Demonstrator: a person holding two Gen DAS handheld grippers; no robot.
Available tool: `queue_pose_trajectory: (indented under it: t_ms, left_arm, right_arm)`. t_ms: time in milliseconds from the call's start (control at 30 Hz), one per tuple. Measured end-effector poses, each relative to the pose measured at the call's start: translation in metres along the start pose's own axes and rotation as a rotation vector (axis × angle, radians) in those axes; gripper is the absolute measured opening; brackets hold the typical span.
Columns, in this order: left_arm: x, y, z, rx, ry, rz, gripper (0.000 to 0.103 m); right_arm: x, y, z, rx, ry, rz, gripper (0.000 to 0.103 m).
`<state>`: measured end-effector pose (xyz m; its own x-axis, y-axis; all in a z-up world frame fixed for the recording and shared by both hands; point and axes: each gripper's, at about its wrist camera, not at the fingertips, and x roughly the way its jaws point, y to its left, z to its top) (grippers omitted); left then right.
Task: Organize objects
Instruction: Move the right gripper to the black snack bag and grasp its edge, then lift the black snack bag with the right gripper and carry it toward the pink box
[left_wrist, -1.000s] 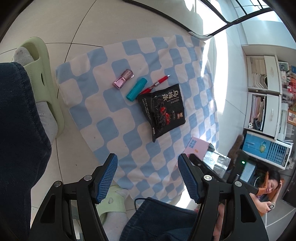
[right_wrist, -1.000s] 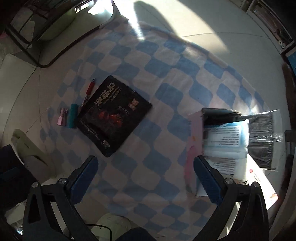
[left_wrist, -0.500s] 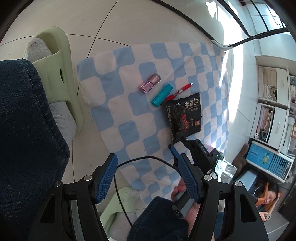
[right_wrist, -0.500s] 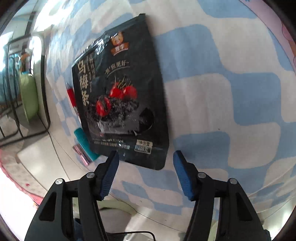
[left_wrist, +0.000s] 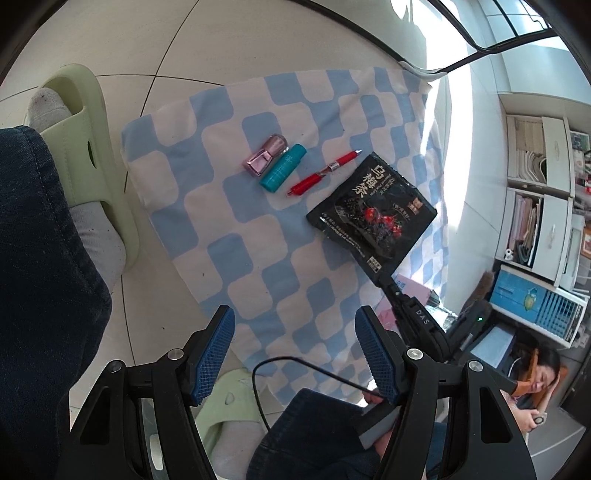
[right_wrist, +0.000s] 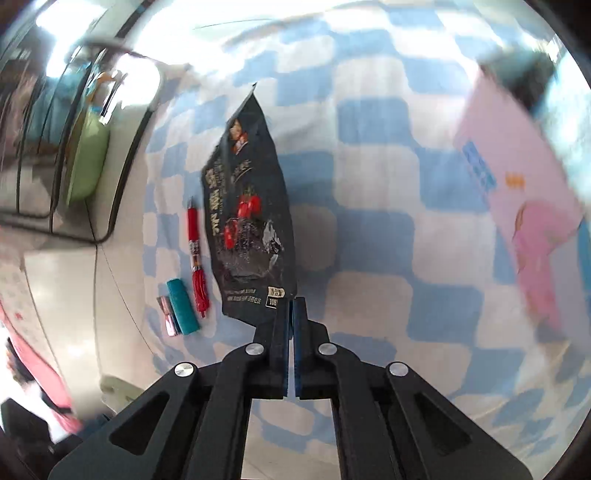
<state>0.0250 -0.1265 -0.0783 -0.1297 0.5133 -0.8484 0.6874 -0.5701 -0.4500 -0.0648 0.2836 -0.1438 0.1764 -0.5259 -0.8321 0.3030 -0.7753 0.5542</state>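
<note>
Floor tiles (left_wrist: 258, 40) carry a blue-and-white checked cloth (left_wrist: 258, 229); shelves (left_wrist: 535, 192) stand behind. One pink box (right_wrist: 517, 177) blurs at the edge. One black snack bag (left_wrist: 373, 214), one red pen (left_wrist: 321, 173), one teal tube (left_wrist: 283, 168), one pink bottle (left_wrist: 266, 158) lie there. Right gripper (right_wrist: 290, 306) fingers clench the bag's corner; left gripper (left_wrist: 293, 354) fingers hang released.

Cloth (left_wrist: 236, 236): blue-and-white checks. Snack pouch (left_wrist: 373, 210): black, red fruit print, white lettering. Pen (left_wrist: 321, 177): red. Tube (left_wrist: 282, 168): teal. Small bottle (left_wrist: 265, 159): pink-mauve. Slipper (left_wrist: 92, 147): pale green. Gripper pads (left_wrist: 212, 356): blue.
</note>
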Motion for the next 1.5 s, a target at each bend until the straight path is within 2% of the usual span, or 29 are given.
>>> queue_pose_trajectory:
  t_ms: [67,133,267,333,467,567,633,700,767,867,900,967,1100,1233,1300,1367,1500]
  left_arm:
    - [0.001,-0.005,-0.004,0.012,0.000,-0.003,0.066]
    - [0.004,-0.010,-0.008,0.025,0.003,-0.010,0.066]
    - [0.017,-0.013,-0.012,0.012,0.050,-0.090,0.066]
    - [0.026,-0.008,-0.013,-0.012,0.077,-0.111,0.066]
    - [0.036,0.003,-0.014,-0.039,0.104,-0.082,0.066]
    - [0.032,0.006,-0.012,-0.051,0.102,-0.100,0.066]
    - [0.026,0.008,-0.009,-0.045,0.086,-0.098,0.066]
    - [0.022,0.009,-0.008,-0.045,0.075,-0.095,0.066]
    - [0.019,0.012,-0.009,-0.058,0.072,-0.101,0.066]
    - [0.015,0.020,-0.008,-0.076,0.071,-0.104,0.066]
    - [0.016,0.021,-0.006,-0.081,0.074,-0.111,0.066]
    - [0.014,0.024,-0.005,-0.098,0.081,-0.149,0.066]
    - [0.008,0.022,-0.002,-0.100,0.054,-0.196,0.066]
    - [0.011,0.012,0.001,-0.060,0.066,-0.224,0.066]
    - [0.012,0.009,0.004,-0.046,0.097,-0.285,0.066]
    - [0.007,0.009,0.008,-0.039,0.094,-0.339,0.066]
    - [0.002,0.017,0.013,-0.028,0.089,-0.316,0.066]
  right_arm:
    - [-0.021,0.029,-0.004,-0.194,-0.025,-0.053,0.001]
    - [-0.037,0.048,-0.018,-0.332,-0.032,-0.078,0.001]
    - [-0.053,0.064,-0.059,-0.440,0.016,-0.052,0.001]
    - [-0.049,0.067,-0.075,-0.445,0.075,-0.032,0.001]
    - [-0.029,0.061,-0.094,-0.416,0.160,-0.049,0.001]
    - [-0.018,0.054,-0.092,-0.372,0.175,-0.073,0.010]
    - [-0.014,0.051,-0.085,-0.320,0.167,-0.055,0.019]
    - [-0.010,0.047,-0.079,-0.268,0.146,-0.034,0.037]
    - [-0.005,0.046,-0.073,-0.233,0.127,-0.051,0.048]
    - [0.006,0.050,-0.066,-0.223,0.127,-0.066,0.051]
    - [0.009,0.052,-0.065,-0.247,0.128,-0.059,0.039]
    - [0.015,0.064,-0.068,-0.353,0.148,-0.121,0.007]
    - [0.014,0.097,-0.086,-0.606,0.137,-0.228,0.006]
    - [0.004,0.125,-0.124,-0.885,0.092,-0.332,0.005]
    - [-0.005,0.137,-0.141,-0.980,0.065,-0.334,0.005]
    - [-0.017,0.149,-0.157,-1.070,0.028,-0.336,0.005]
    - [-0.046,0.164,-0.171,-1.163,-0.071,-0.340,0.005]
